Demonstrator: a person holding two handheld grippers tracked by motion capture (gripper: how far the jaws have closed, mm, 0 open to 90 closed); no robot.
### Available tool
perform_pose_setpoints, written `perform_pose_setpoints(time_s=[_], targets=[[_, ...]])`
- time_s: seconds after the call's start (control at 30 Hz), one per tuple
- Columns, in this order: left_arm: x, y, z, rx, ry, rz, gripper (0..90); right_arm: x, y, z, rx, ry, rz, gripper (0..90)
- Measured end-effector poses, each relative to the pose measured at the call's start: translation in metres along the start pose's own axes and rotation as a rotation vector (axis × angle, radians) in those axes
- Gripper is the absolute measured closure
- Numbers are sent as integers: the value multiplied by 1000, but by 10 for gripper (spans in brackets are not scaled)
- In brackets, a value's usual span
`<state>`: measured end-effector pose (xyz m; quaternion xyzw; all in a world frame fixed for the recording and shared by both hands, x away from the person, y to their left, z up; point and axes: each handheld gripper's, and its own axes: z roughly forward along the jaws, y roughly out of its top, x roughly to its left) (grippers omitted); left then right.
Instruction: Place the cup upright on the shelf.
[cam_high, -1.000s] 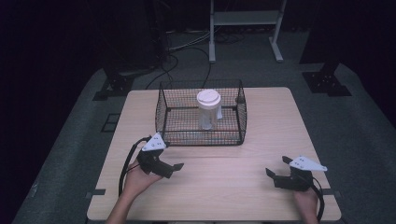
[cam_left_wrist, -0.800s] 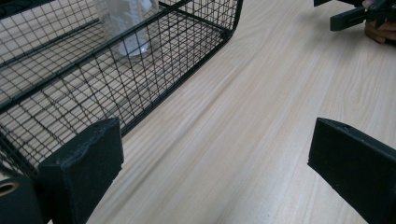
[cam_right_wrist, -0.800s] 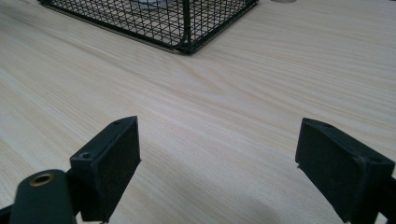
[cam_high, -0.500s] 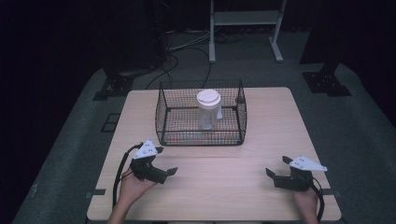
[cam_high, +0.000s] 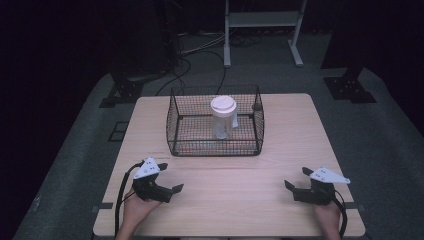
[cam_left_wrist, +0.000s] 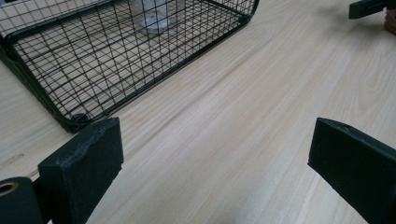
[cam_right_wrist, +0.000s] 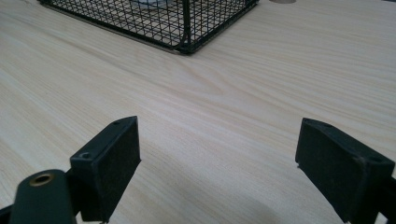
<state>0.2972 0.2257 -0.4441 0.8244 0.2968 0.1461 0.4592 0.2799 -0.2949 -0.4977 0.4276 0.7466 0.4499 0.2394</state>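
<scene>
At the near edge of the table, the left gripper rests low over the wood in the person's left hand, jaws spread wide with only bare tabletop between them. The right gripper, well apart near the right corner, is likewise wide open and holds nothing. Farther off, past both, a black wire basket stands mid-table. Inside it, upright toward the back, is a clear cup with a white lid. Neither gripper touches the basket.
</scene>
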Motion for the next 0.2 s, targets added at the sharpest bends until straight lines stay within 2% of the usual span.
perform_pose_setpoints(time_s=[0.2], targets=[[-2,-7,-2,-23,25,-5,23,0,0,0,-1,1,-1,129]])
